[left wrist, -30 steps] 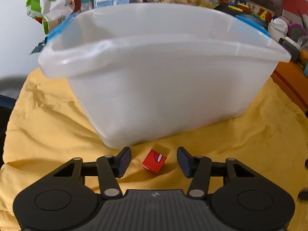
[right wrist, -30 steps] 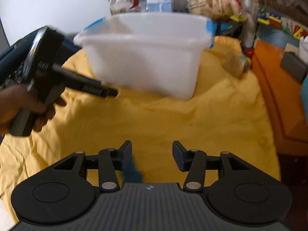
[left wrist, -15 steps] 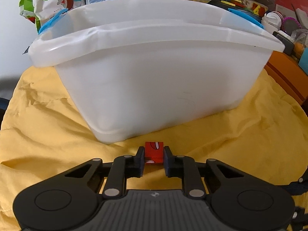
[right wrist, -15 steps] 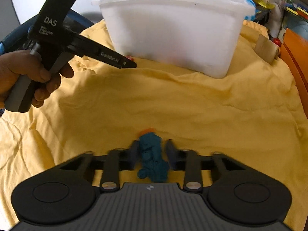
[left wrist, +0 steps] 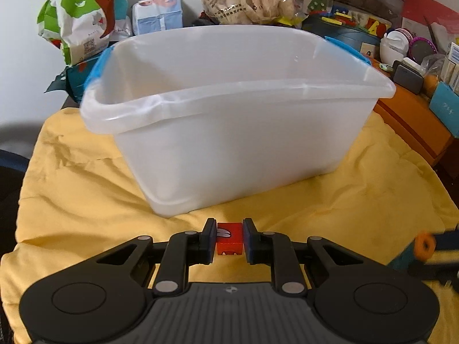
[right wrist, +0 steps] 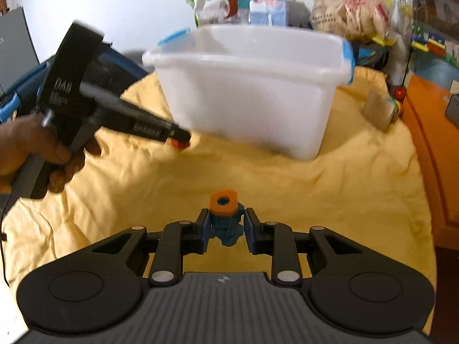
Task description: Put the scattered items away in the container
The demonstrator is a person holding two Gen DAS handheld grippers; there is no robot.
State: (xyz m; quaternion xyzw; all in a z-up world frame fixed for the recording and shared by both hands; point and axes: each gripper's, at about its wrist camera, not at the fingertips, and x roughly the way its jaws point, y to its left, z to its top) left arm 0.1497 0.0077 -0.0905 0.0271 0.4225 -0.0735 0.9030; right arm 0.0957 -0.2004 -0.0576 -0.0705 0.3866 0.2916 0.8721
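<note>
Both tools have closed since a second ago: left tool pinches one red block at lower centre, right tool one teal toy with an orange cap. One white bin sits above on the yellow cloth. "DAS" is legible on the left tool.

Domestic room, cluttered. Crumpled yellow cloth spread as work surface; green-and-white printed snack bag, clear bag of pale puffed snacks, colourful toy blocks and orange wooden cabinet crowded against plain white wall.
</note>
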